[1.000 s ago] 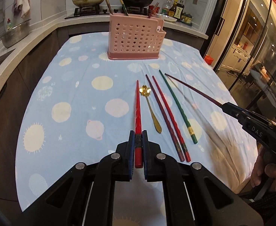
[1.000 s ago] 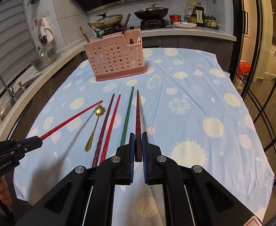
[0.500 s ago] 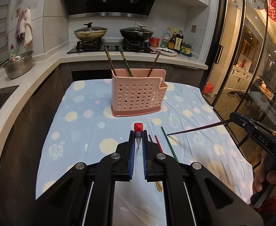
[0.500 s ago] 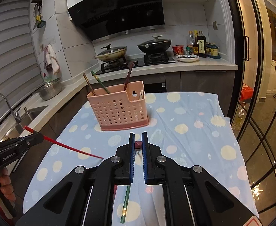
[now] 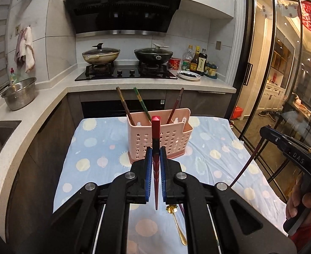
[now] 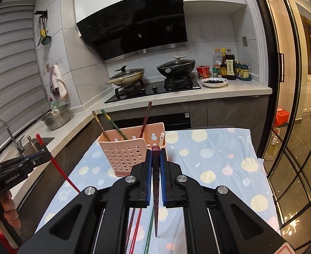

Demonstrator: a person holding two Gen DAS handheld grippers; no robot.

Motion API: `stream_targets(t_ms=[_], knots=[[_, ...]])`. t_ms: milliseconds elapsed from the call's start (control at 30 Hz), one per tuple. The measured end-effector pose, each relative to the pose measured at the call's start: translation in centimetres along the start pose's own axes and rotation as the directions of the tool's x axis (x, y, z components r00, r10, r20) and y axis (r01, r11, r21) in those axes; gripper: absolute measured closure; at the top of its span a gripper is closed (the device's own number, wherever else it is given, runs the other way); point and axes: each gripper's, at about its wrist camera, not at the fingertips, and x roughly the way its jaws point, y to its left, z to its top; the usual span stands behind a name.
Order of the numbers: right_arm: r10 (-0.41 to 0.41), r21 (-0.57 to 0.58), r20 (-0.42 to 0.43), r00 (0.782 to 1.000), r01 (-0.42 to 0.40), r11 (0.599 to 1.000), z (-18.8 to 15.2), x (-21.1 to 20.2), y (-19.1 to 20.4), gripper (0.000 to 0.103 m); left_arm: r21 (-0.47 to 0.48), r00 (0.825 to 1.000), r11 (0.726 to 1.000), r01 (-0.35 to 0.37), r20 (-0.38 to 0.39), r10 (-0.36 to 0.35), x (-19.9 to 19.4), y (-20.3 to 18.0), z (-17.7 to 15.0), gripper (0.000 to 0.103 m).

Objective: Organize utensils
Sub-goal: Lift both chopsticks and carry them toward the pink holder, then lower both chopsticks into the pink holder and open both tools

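Note:
My left gripper (image 5: 155, 154) is shut on a red chopstick (image 5: 156, 127), held upright above the table with its tip pointing down. My right gripper (image 6: 156, 156) is shut on a dark maroon chopstick (image 6: 156, 182), also held upright. A pink perforated utensil holder (image 5: 158, 136) stands at the far middle of the table with three chopsticks leaning in it; it also shows in the right wrist view (image 6: 125, 148). A gold spoon (image 5: 177, 224) lies on the cloth under my left gripper. A green chopstick (image 6: 149, 232) and two reddish ones (image 6: 134, 228) lie under my right gripper.
The table has a blue cloth with pale dots (image 5: 96, 148). Behind it runs a counter with a stove (image 5: 125, 73), two lidded pans, sauce bottles (image 5: 200, 62) and a steel bowl (image 5: 21, 94). A sink (image 6: 5, 139) is at the left, glass doors at the right.
Both grippers have lifted their chopsticks off the table and tipped them from lying flat to upright, tips down. Both views have risen and now look level at the holder.

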Motion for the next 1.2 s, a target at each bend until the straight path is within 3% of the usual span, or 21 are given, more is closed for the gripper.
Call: stream_targets(t_ms=[233, 733, 933, 1200], knots=[[0.061, 0.005, 0.030, 0.998, -0.061, 0.998, 3.3, 1.1, 0.9, 0.096, 0.014, 0.998, 1.000, -0.004, 0.056, 0.003, 0.2, 0.1, 3.7, 0.096], [0.131, 0.020, 0.152, 0.980, -0.136, 0.991, 14.8, 5.5, 2.7, 0.096, 0.042, 0.983, 0.999, -0.011, 0.183, 0.003, 2.6, -0.7, 15.3, 0.096], [0.122, 0.023, 0.135, 0.983, -0.126, 0.992, 16.4, 9.1, 3.2, 0.096, 0.037, 0.989, 0.999, -0.005, 0.147, -0.001, 6.1, -1.1, 16.9, 0.096], [0.113, 0.027, 0.070, 0.991, -0.115, 0.993, 15.3, 13.5, 2.9, 0.096, 0.028, 0.997, 1.000, 0.005, 0.075, -0.007, 10.7, -0.9, 15.8, 0.096]])
